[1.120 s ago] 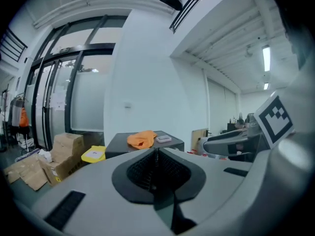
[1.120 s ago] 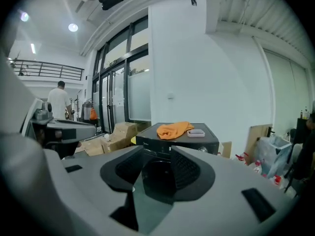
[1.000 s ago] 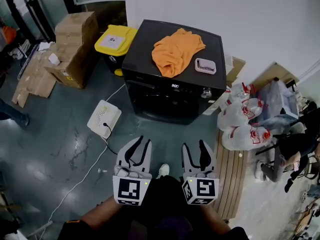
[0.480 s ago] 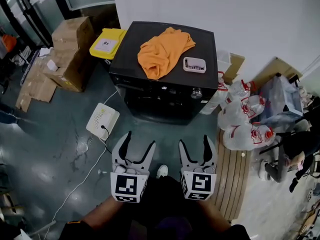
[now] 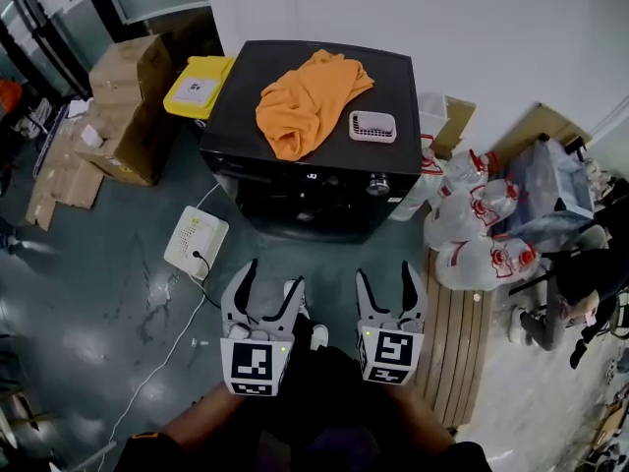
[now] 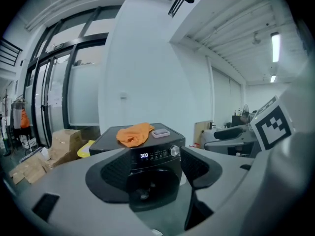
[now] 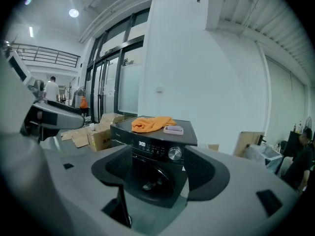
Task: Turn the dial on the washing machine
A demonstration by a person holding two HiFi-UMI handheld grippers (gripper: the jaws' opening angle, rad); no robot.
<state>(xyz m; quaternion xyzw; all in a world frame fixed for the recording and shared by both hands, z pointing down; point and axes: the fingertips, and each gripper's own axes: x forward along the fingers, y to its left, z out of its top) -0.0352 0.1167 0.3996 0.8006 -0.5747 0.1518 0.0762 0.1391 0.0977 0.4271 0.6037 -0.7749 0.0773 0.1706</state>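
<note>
Head view looks steeply down on a black washing machine [image 5: 398, 72] standing against the far wall. Its dial [image 5: 378, 184] is a silver knob toward the right end of the front control strip. An orange cloth [image 5: 307, 96] and a small pink tray [image 5: 371, 126] lie on top of the machine.

The task has not begun, as far as can be judged. Both tools hang near the person's body, well apart from the machine, with bare floor between. The left gripper [image 5: 272, 278] has its jaws spread wide with nothing in them. The right gripper [image 5: 385, 273] is likewise released and empty. Each gripper view frames the machine front between its own dark pads, and a lit display [image 6: 143, 155] glows left of the knob.

All of the work remains: closing the gap to the machine, bringing one claw around the knob, clenching on it and rotating. The right gripper looks better lined up for this, since the knob sits on that side.

The dial's markings and pointer are too small to read, so its present setting cannot be told. The dark door glass shows only a vague shape inside. The person's hands are hidden under the marker cubes, and the machine's base is cut off by the jaws in both gripper views.
</note>
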